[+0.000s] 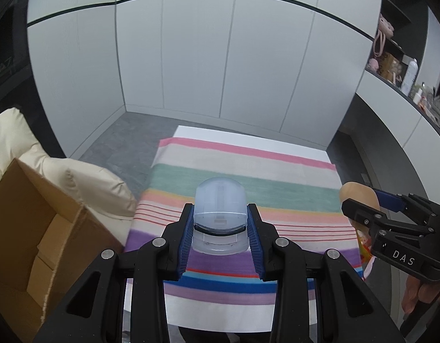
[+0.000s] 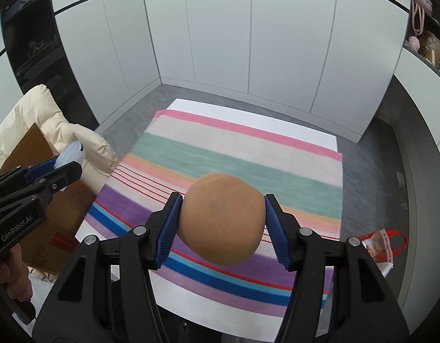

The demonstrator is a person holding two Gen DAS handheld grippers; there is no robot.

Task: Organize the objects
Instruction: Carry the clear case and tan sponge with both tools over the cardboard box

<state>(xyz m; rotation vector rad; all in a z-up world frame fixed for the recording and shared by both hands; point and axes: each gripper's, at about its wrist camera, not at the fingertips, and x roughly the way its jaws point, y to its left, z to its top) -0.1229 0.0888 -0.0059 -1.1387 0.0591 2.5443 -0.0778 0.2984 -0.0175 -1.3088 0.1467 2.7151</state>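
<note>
The left gripper (image 1: 220, 228) is clamped on a pale blue translucent case (image 1: 219, 214), its blue pads (image 1: 185, 243) pressing both sides, and holds it in the air above the cloth (image 1: 242, 177). The right gripper (image 2: 222, 223) is clamped on a brown ball (image 2: 222, 218), also lifted clear of the surface. From the left wrist view, the right gripper shows at 3 o'clock with the ball between its fingers, beyond the cloth's right edge; from the right wrist view, the left gripper sits at 9 o'clock, over the box (image 1: 25, 228) side. A hand (image 2: 11, 277) grips each tool's handle. The striped cloth, in pink, beige, green, purple and blue bands, lies flat on a white table (image 1: 248, 133), whose bare rim shows along the far edge and the near edge. The cloth's whole top is free, so there is open room under both loads. At 8 o'clock of the table stands an open cardboard box, close against the table's left edge, with a cream cushion (image 1: 77, 180) behind it. At 4 o'clock, off the table's right side, lies a red-handled bag (image 2: 382, 245) on grey floor (image 1: 122, 140). White cabinet panels (image 1: 220, 57) close the far side, well apart from the table, and shelves (image 1: 397, 65) with small items run along the right wall.
</note>
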